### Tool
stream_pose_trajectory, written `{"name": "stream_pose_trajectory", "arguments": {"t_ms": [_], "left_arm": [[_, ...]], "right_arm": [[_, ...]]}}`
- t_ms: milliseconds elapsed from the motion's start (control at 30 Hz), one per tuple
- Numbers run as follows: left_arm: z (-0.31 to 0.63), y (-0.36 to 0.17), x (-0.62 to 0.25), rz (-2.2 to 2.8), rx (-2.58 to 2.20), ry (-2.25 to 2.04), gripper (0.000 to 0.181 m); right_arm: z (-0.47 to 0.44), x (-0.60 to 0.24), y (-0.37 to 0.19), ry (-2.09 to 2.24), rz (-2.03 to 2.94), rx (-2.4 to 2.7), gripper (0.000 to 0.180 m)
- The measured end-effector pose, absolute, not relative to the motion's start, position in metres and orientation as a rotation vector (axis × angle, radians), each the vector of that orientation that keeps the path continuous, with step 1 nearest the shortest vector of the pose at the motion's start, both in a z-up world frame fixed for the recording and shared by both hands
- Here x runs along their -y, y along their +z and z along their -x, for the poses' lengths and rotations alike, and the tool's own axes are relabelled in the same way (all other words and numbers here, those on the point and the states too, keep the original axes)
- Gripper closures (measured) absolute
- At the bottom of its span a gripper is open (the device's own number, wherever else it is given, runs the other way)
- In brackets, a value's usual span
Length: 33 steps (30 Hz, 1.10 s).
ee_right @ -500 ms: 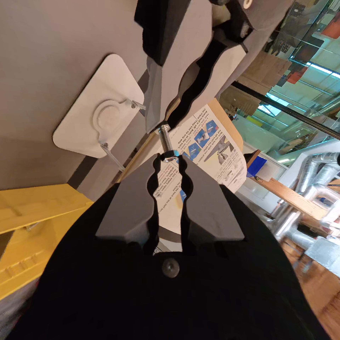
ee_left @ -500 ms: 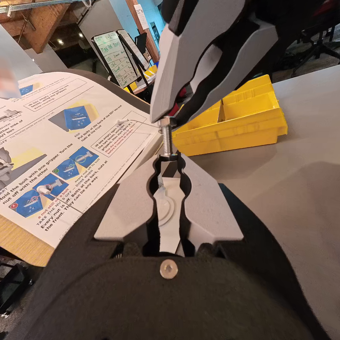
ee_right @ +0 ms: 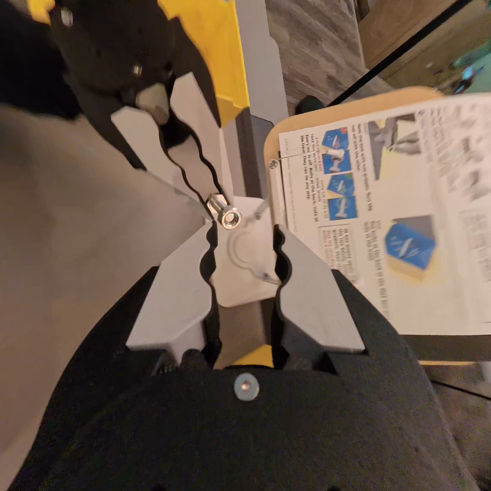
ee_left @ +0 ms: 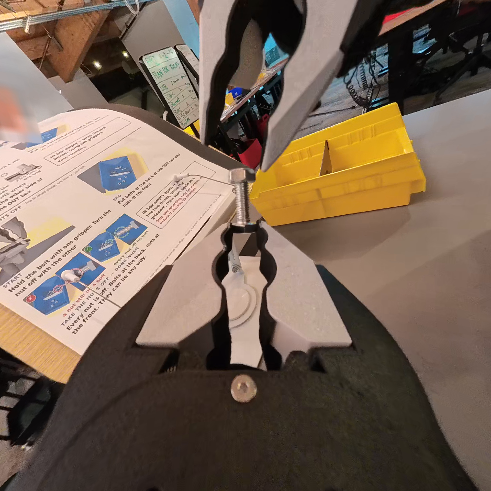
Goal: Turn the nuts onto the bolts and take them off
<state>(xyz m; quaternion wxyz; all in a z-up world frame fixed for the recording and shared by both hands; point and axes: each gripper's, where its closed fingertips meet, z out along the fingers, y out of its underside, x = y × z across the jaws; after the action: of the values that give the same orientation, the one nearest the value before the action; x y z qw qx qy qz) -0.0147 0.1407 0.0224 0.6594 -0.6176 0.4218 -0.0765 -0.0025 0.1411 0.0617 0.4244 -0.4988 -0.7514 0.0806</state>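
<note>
While the grey counter (ee_left: 398,265) takes up most of what I can see from here, the yellow bin (ee_left: 345,191) on it is the easiest thing to steer by. It has a cardboard divider standing across its middle. To the left of the bin in the left wrist view, a printed instruction sheet (ee_left: 93,212) lies on a pale wooden board that reaches past the counter's edge.

Nearer than the bin, by its left end, the two tools meet tip to tip. The left tool (ee_left: 243,229) has its grey fingers drawn together, clamped on the nut. The right tool (ee_right: 244,227) comes in from above the bin's left corner with its fingers spread well apart and nothing between them. One of its tips hangs just beside the bolt's head, though I cannot tell whether it touches.

Below the left tool, on the side away from the bin, a small white plate (ee_left: 240,300) with a round raised mark sits on the counter.

The bolt (ee_left: 242,202) stands upright just off the bin's left end, hex head on top and bare thread below it. The nut (ee_left: 243,226) sits at the low end of that thread, pinched between the left tool's tips.
</note>
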Motion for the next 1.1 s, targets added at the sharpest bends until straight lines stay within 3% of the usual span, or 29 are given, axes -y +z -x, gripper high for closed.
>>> {"name": "stream_pose_trajectory", "arguments": {"t_ms": [167,533,767,1000,1100], "left_arm": [[0.013,0.022,-0.140,1.394,-0.957,-0.173,0.165],[0.010,0.021,-0.139,1.392,-0.969,-0.176,0.165],[0.008,0.020,-0.138,1.394,-0.978,-0.199,0.165],[0.005,0.016,-0.138,1.403,-0.991,-0.199,0.165],[0.006,0.015,-0.139,1.407,-0.989,-0.199,0.165]], "right_arm": [[0.006,-0.131,0.054,0.638,1.505,1.764,0.139],[0.013,-0.128,0.047,0.724,1.508,1.777,0.164],[0.010,-0.125,0.045,0.497,1.315,1.959,0.164],[0.004,-0.130,0.039,-0.236,0.729,2.183,0.164],[0.005,-0.133,0.039,-0.335,0.670,2.175,0.164]]}}
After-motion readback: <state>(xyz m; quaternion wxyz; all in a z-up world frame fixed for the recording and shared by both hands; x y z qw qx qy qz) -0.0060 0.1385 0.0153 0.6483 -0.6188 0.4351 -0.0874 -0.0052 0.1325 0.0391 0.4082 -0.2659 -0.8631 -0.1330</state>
